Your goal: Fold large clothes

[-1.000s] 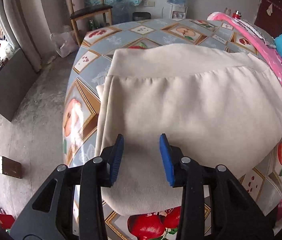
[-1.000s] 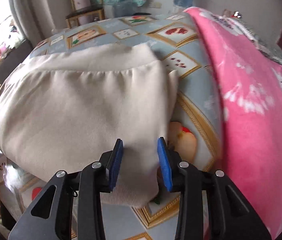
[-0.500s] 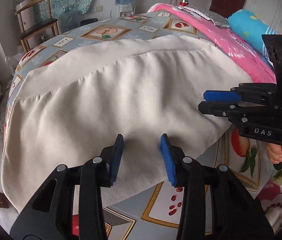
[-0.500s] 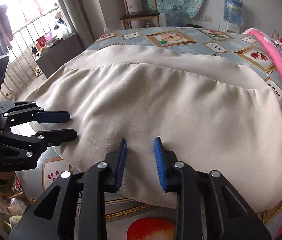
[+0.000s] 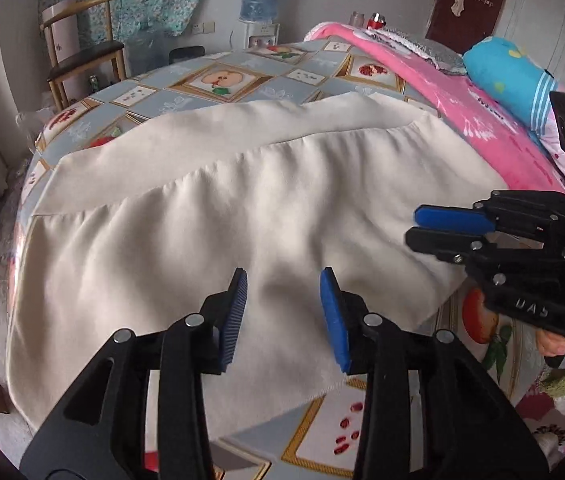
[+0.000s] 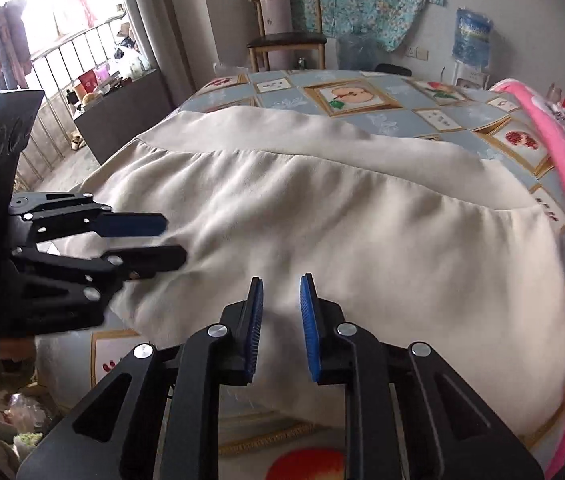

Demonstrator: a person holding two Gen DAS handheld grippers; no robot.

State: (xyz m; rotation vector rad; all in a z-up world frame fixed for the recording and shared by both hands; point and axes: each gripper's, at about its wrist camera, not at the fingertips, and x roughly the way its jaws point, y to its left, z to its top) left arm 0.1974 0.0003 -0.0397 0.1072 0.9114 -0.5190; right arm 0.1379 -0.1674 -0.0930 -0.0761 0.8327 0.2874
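A large cream garment (image 5: 242,208) lies spread on the fruit-print tablecloth (image 5: 218,80), its waistband on the far side. My left gripper (image 5: 284,276) stands open over the near hem, with a low ridge of cloth between its blue pads. In the right wrist view the left gripper (image 6: 174,240) rests at the garment's (image 6: 342,232) left edge, where wrinkles fan out from its lower finger. My right gripper (image 6: 282,280) is closing over the near hem; cloth lies between the pads and a gap still shows. The right gripper (image 5: 414,225) also shows at the cloth's right edge.
A pink blanket (image 5: 462,112) and a blue pillow (image 5: 506,76) lie along the table's right side. A wooden chair (image 5: 78,52) and a water dispenser (image 5: 258,4) stand by the far wall. A hand (image 5: 558,344) holds the right gripper's handle.
Both grippers have swung in from the garment's outer ends to its near hem, and each now shows in the other's view. The right jaws have narrowed.
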